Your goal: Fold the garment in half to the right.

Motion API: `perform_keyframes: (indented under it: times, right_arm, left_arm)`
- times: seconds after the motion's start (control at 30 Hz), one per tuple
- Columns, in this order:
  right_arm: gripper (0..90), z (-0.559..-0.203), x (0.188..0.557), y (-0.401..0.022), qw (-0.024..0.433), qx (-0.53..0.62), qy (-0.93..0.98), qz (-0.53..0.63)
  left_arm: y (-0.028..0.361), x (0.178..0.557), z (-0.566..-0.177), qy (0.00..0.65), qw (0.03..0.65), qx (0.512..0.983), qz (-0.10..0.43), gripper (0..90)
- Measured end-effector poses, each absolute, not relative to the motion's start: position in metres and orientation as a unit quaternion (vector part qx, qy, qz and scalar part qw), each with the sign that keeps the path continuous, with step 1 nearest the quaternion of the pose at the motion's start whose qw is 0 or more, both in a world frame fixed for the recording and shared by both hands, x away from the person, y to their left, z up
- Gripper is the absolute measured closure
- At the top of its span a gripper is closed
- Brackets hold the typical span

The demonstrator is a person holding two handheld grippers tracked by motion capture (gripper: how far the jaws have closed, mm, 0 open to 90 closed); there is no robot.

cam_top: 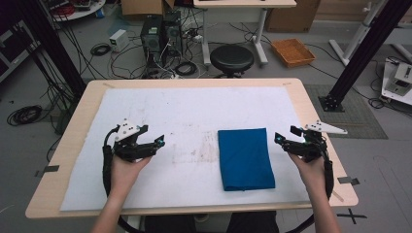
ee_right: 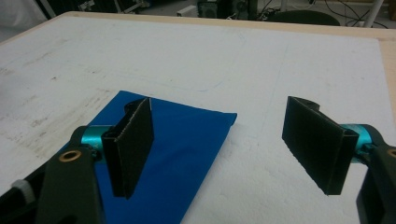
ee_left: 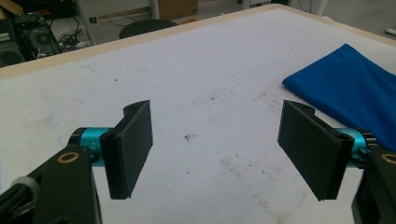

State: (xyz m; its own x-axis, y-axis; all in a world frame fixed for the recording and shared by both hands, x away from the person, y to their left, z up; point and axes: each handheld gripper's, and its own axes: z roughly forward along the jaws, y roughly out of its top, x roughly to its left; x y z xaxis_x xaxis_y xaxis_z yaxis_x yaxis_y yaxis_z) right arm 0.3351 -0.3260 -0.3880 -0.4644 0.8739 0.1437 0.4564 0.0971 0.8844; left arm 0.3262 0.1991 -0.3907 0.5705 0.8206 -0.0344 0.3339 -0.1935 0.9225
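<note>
Two tongs over one counter (cam_top: 311,104), one blue folded cloth (cam_top: 245,158) between them. Left tongs (cam_top: 160,141) at centre left of the high view, jaws wide apart, nothing between them. Right tongs (cam_top: 278,138) at centre right, jaws likewise spread and empty, tips just beside the cloth's upper right corner without touching. One white mat (cam_top: 194,111) covering most of the counter, marked with faint brown smudges near the middle. Cloth flat on the mat, right of centre in the high view, one neat rectangle, nearer the bottom edge. Seen at upper right in the left gripper view (ee_left: 348,88), well clear of the jaws; lower left in the right gripper view (ee_right: 187,140), behind the left-hand jaw. Two hands, one per tongs, entering from the bottom. One round black stool (cam_top: 231,58) beyond the counter's far edge.
</note>
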Motion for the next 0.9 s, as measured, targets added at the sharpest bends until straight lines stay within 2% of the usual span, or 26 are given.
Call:
perform_keyframes:
  times: [0.9]
  right_arm:
    - [24.9,-0.3912,0.3377,-0.3215,0.215,0.465,0.716,0.474]
  left_arm:
    - [0.1999,0.3239,-0.3923,0.391,0.493,0.738,0.244,26.5]
